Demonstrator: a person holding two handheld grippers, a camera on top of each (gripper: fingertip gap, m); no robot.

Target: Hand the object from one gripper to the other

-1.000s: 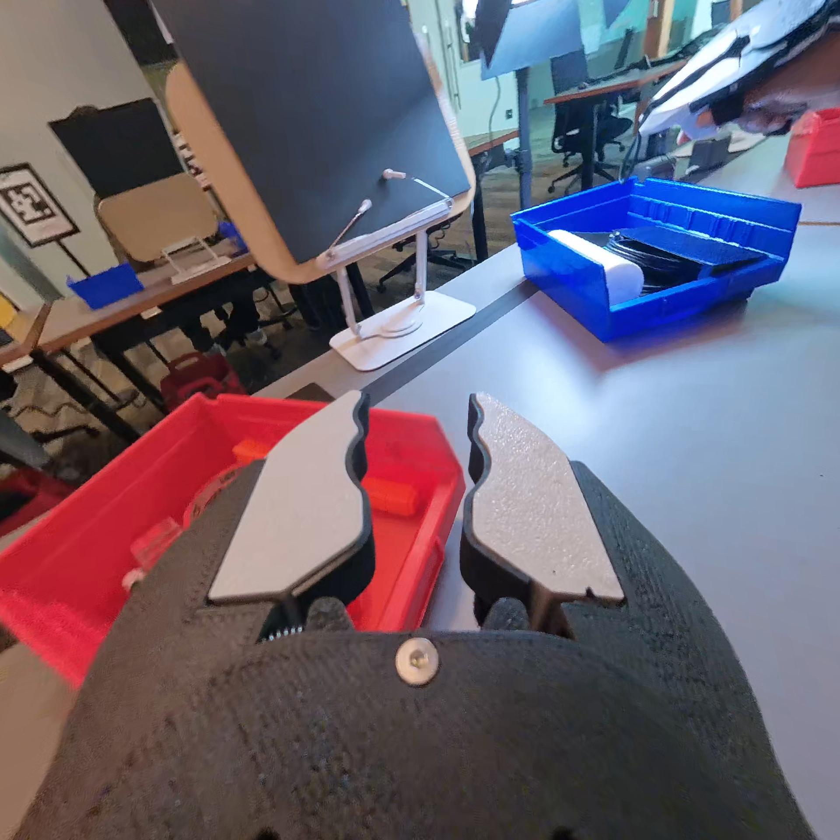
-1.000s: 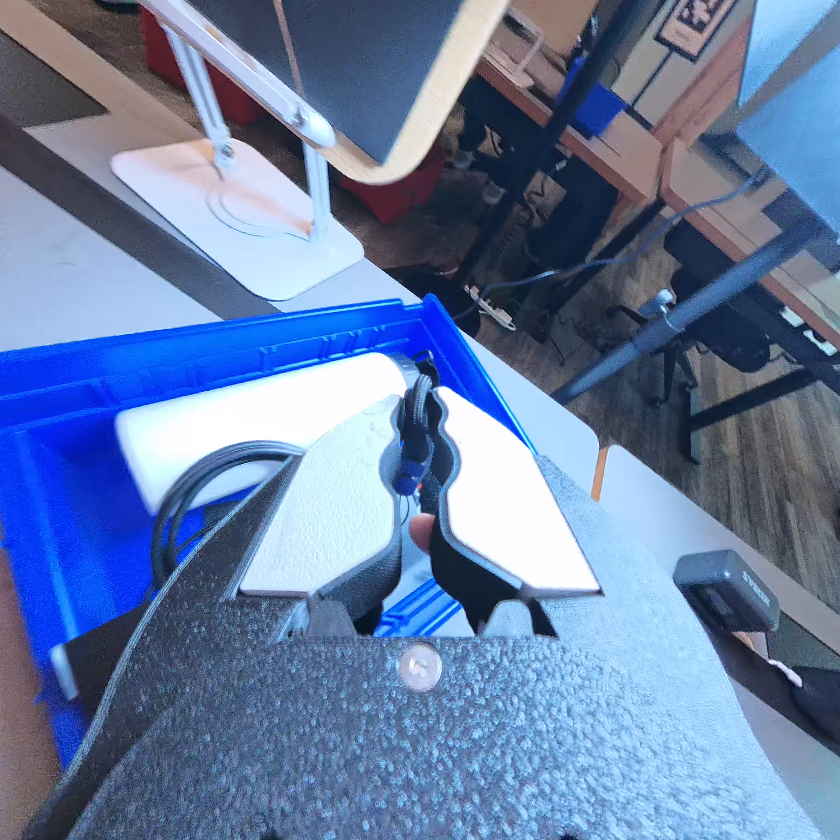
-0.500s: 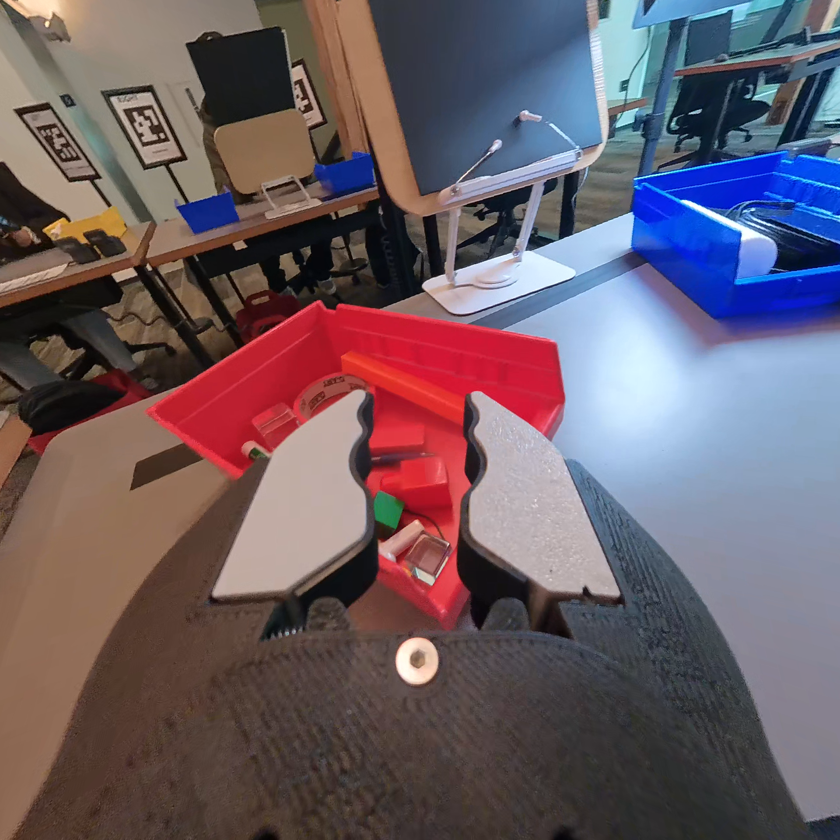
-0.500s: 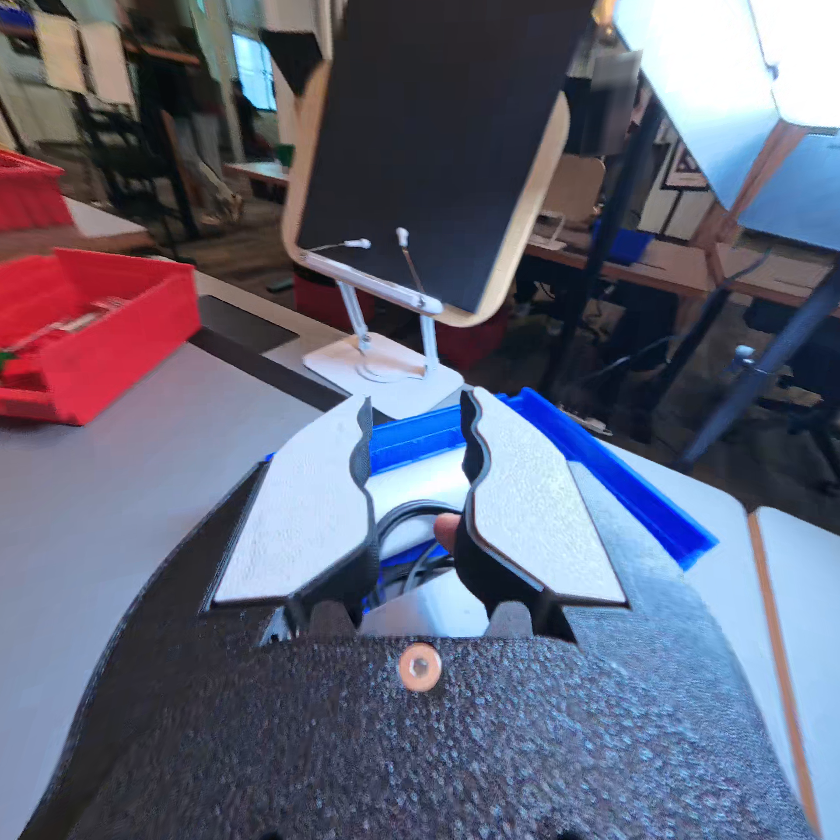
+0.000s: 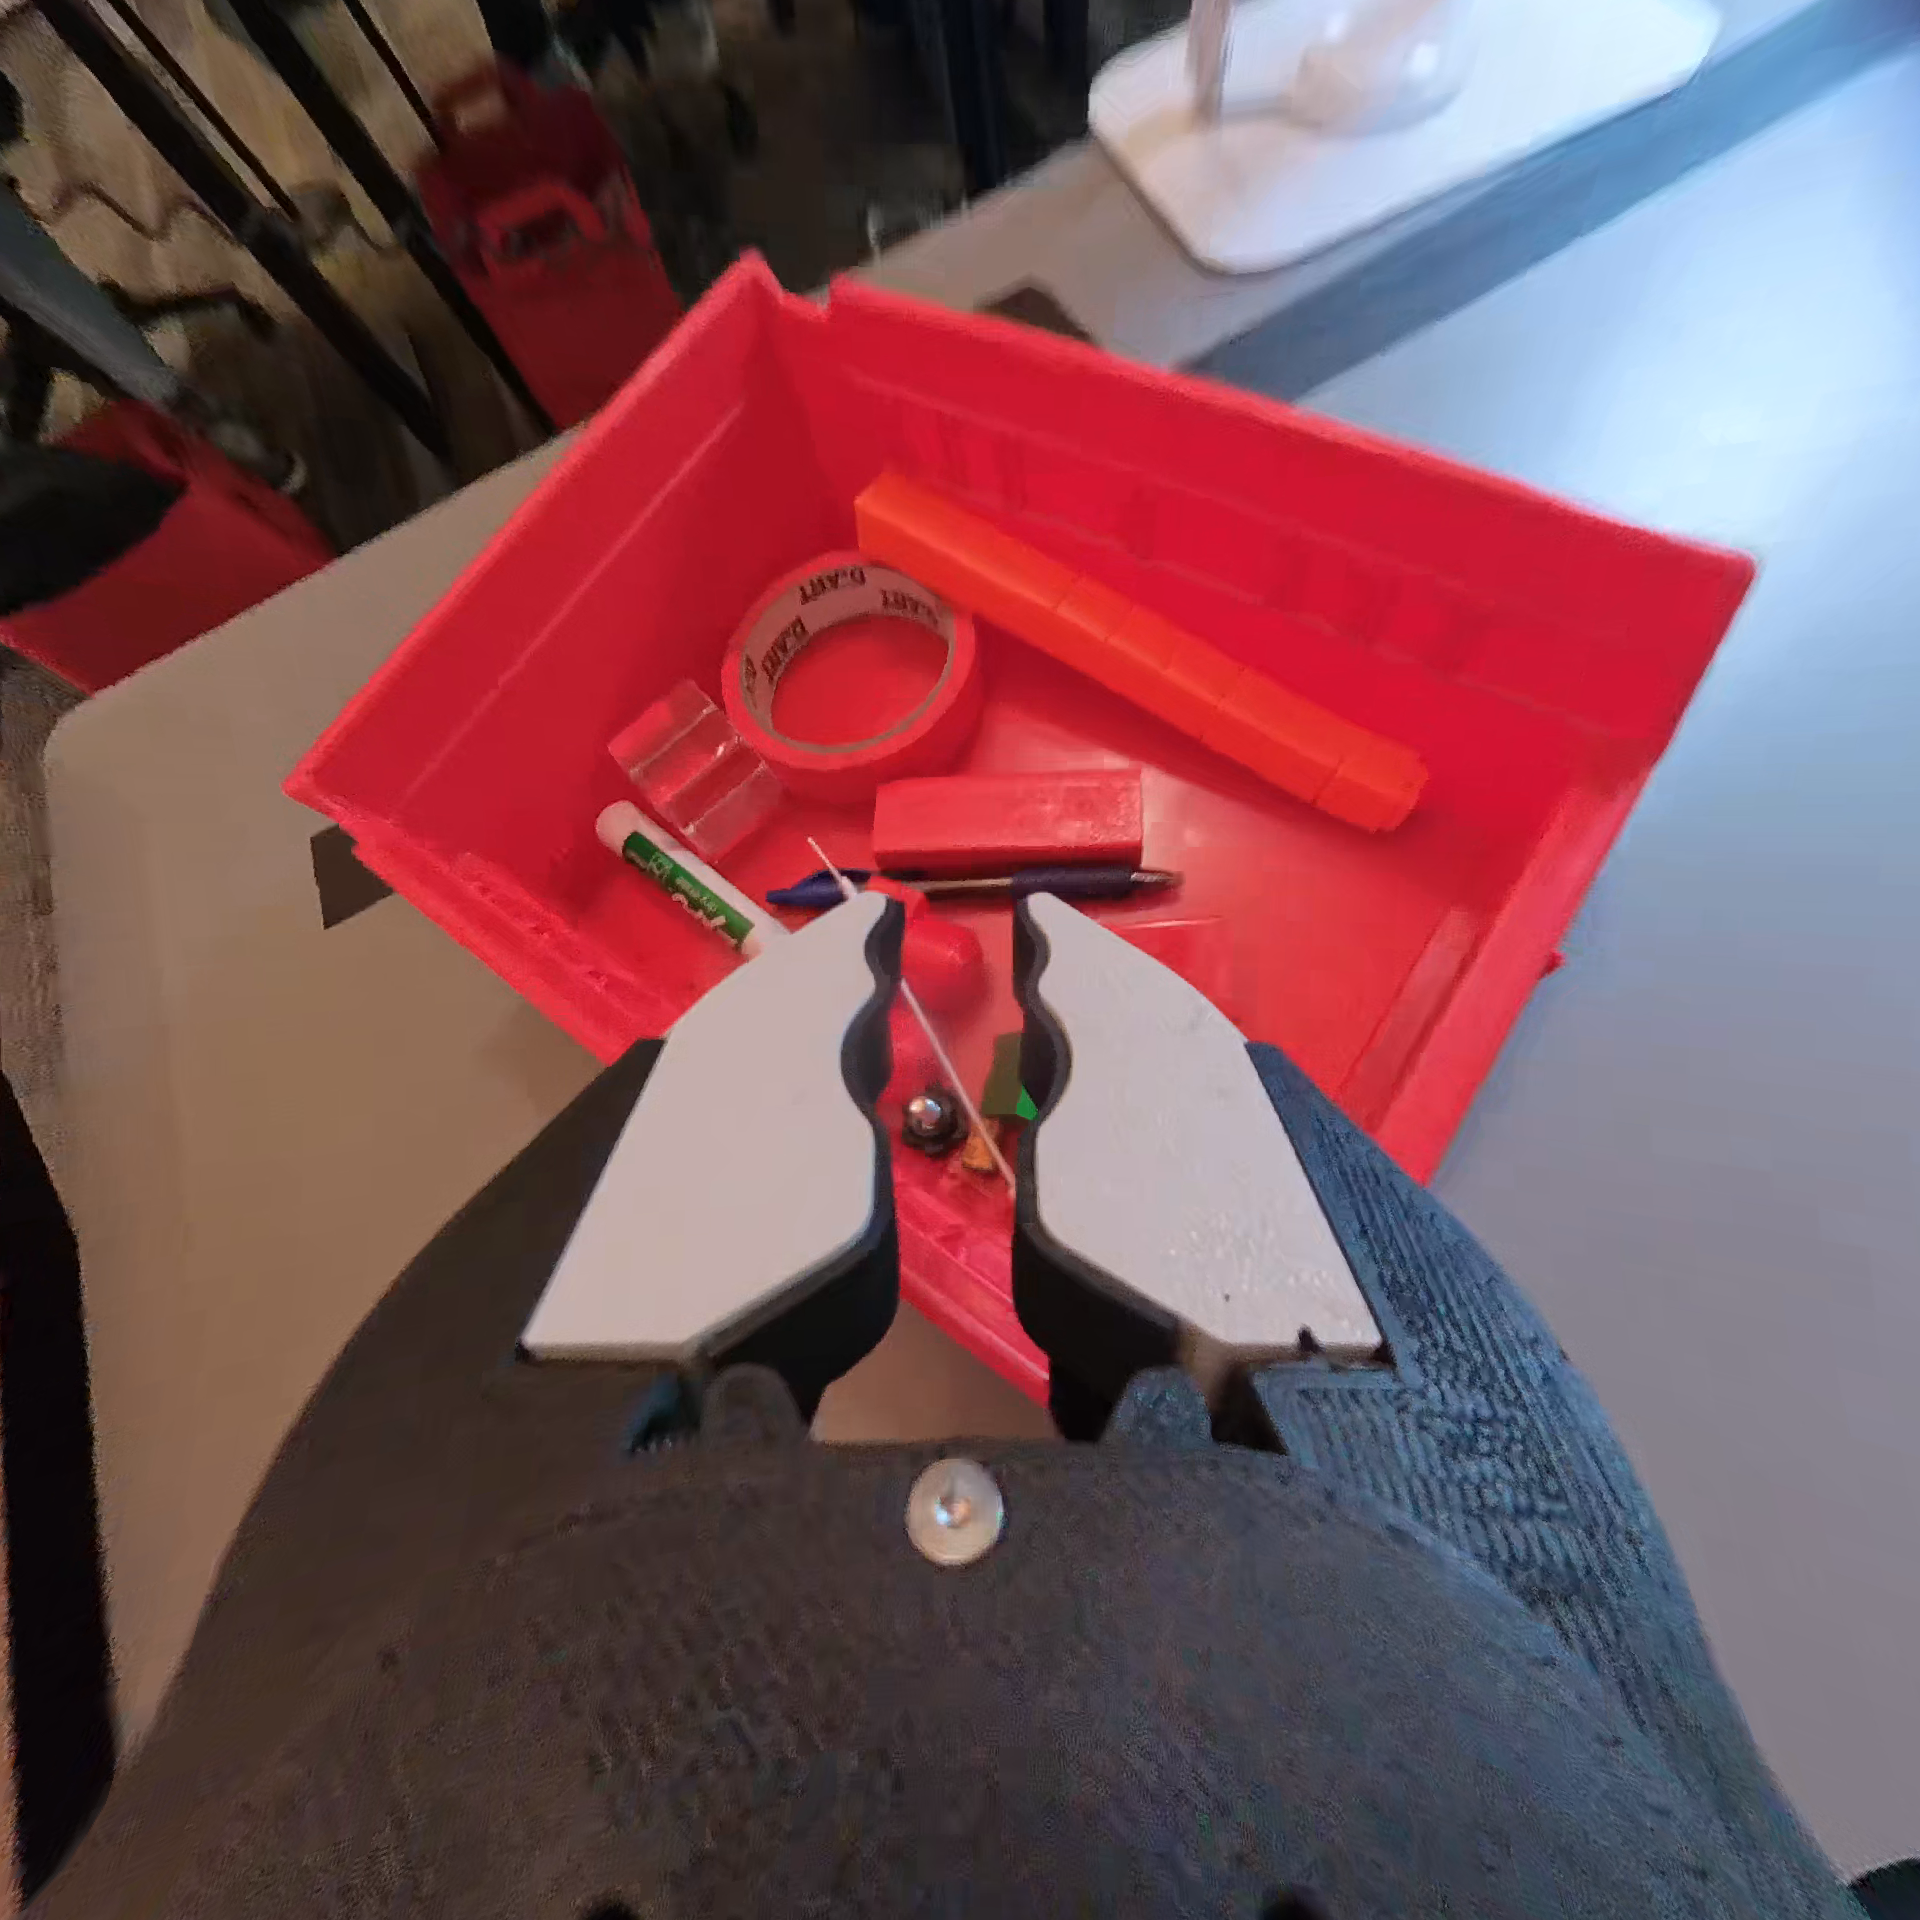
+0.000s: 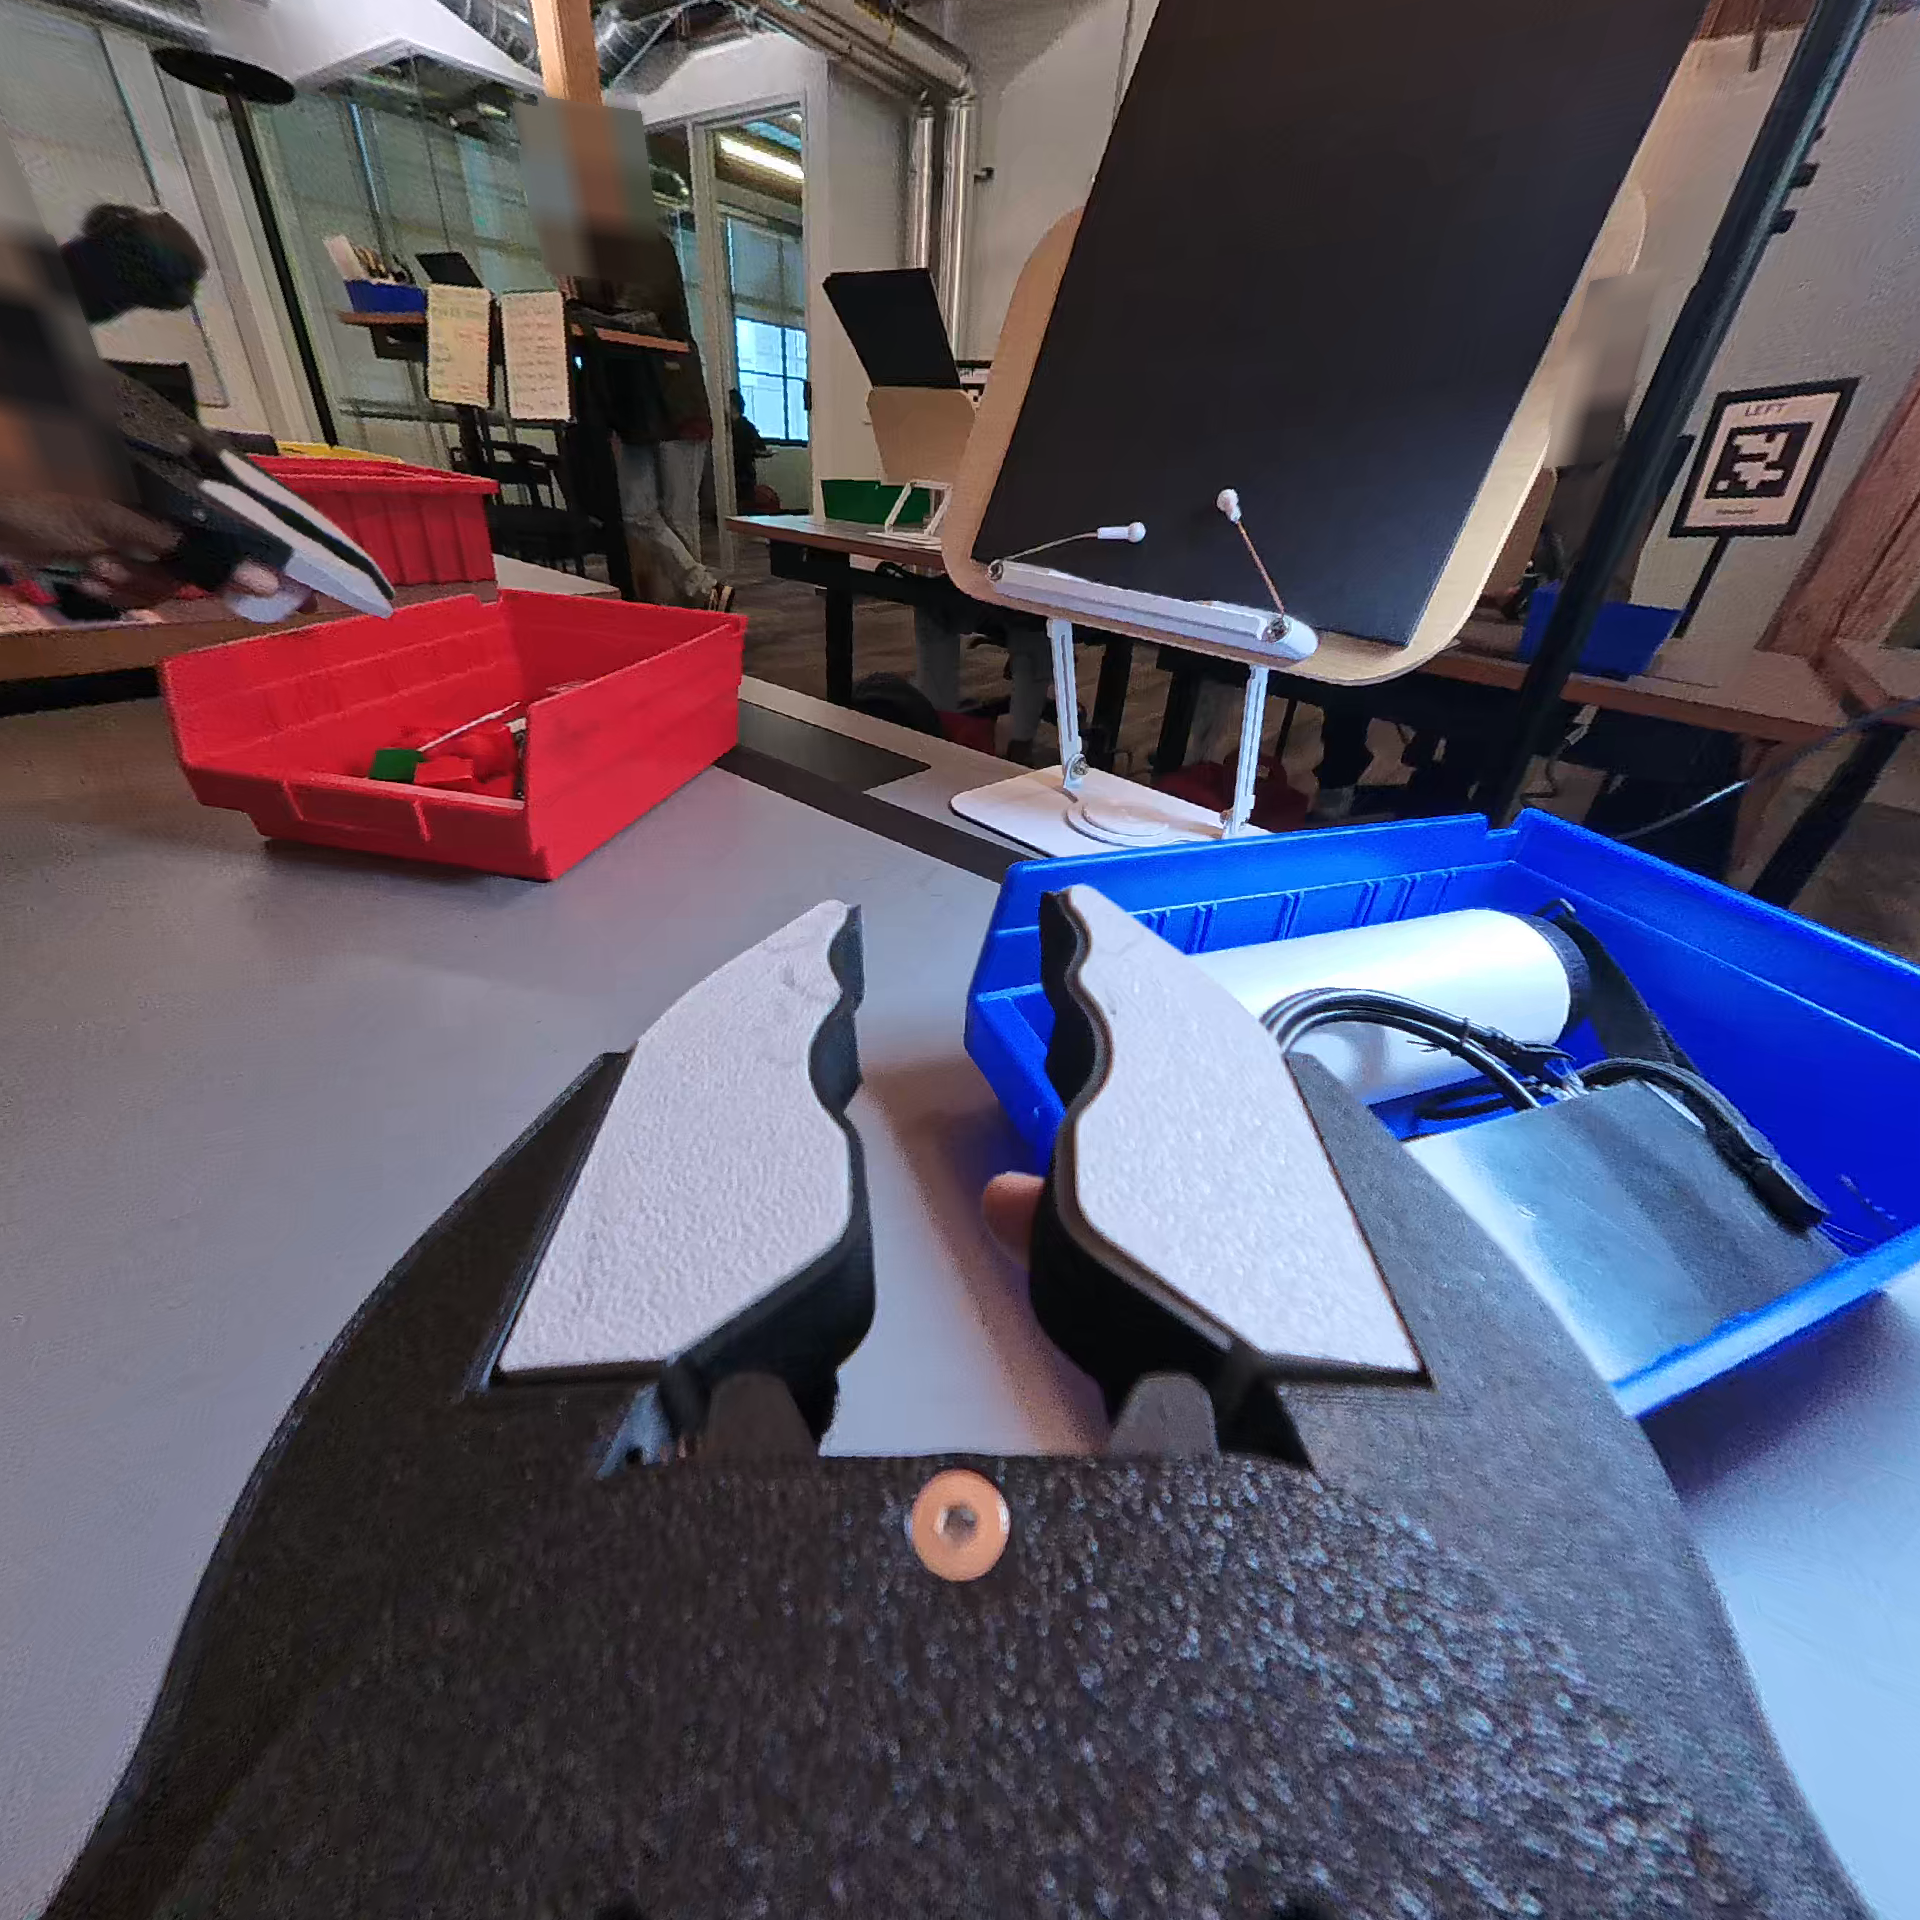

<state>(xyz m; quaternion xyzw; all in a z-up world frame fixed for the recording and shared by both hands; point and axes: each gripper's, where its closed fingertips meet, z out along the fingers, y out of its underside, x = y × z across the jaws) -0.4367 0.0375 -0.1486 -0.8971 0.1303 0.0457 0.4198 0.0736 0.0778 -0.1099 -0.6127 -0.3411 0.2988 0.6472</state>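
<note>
left claw (image 5: 951, 914), jaws parted and empty, hangs over ribbed red bin (image 5: 665, 540).

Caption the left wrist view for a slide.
Open left gripper poised above the red plastic bin holding a red tape roll and long orange bar.

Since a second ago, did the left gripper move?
Yes. The left gripper swung from beside the red bin to over it, tilted down at the tape roll, jaws open.
</note>
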